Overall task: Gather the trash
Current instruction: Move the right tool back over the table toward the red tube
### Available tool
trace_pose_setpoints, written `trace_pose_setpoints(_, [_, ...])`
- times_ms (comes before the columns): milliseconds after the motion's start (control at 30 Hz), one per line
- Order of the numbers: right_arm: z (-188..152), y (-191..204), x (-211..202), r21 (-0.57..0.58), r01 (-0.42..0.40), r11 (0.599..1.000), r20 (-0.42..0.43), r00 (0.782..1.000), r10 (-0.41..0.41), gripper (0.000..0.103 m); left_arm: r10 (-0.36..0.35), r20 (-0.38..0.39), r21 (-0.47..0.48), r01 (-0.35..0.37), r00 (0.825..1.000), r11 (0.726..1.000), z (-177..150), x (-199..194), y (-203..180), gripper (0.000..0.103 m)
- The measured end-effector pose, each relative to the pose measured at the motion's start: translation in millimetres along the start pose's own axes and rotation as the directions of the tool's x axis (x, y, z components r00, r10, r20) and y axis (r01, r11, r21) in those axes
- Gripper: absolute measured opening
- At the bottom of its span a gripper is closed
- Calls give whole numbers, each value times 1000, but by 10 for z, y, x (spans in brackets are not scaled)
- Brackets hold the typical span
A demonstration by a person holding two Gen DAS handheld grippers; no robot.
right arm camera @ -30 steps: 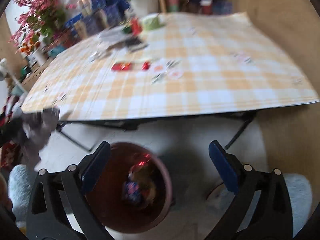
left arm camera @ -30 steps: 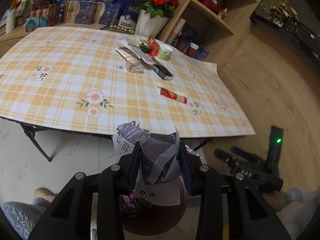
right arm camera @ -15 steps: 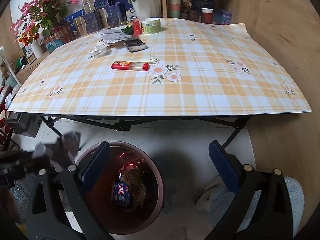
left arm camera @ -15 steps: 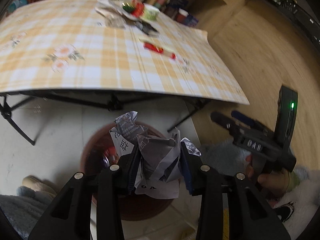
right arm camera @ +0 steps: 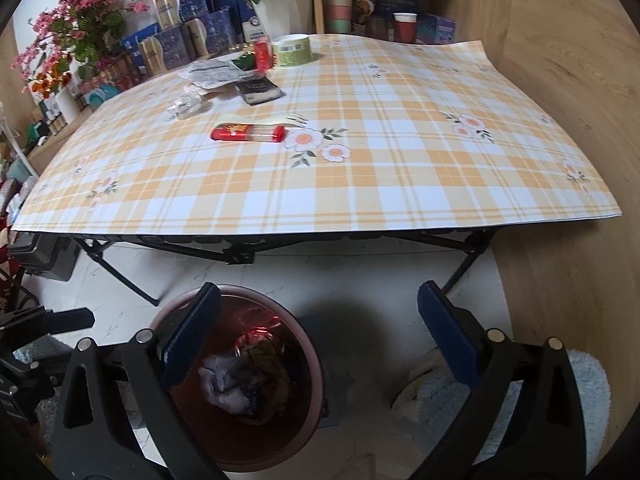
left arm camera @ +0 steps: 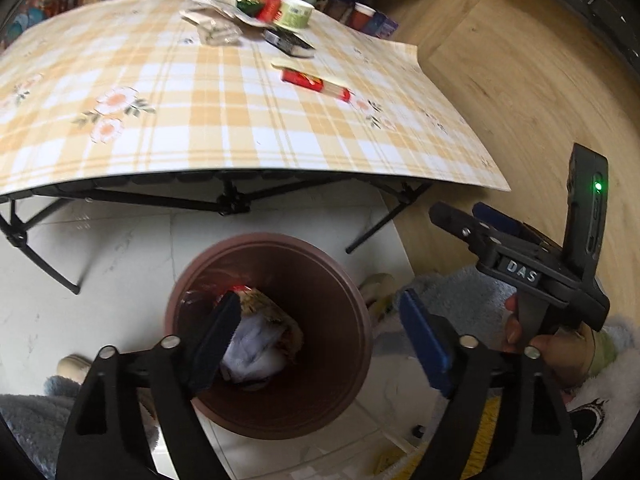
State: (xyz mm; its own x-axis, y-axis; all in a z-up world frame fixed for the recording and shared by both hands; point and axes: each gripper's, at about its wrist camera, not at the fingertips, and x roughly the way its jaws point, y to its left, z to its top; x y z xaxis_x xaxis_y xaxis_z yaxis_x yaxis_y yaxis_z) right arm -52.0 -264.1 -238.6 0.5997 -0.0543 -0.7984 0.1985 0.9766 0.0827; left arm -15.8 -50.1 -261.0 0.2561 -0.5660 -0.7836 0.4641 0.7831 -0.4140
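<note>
crumpled paper [left arm camera: 256,350] in brown bin [left arm camera: 332,392], wrappers [right arm camera: 272,364]

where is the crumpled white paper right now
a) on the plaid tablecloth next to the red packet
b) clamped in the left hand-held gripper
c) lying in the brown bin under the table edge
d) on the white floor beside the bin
c: the crumpled white paper lies inside the brown bin on other trash, and the left hand-held gripper above it has its jaws opening with nothing between them.
</note>
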Motion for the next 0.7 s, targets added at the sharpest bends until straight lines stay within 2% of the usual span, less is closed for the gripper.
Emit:
trace_pose_setpoints(100, [4,21,6,-8,-20,1000,0,1000,20,97,66,24,4,-66,998,998,14,-55,4,89])
trace_pose_setpoints(200, [0,45,18,-16,-20,1000,-4,1000,20,97,120,49,18,-121,992,992,27,-103,-24,91])
trace_pose_setpoints(567, [-22,56,55,-20,-22,1000,-15,1000,22,97,192,57,2,-192,980,981,30,-109,16,93])
trace_pose_setpoints(700, [8,52,83,-12,-32,999,-22,999,31,97,229,81,-27,-228,970,973,46,-160,68,93])
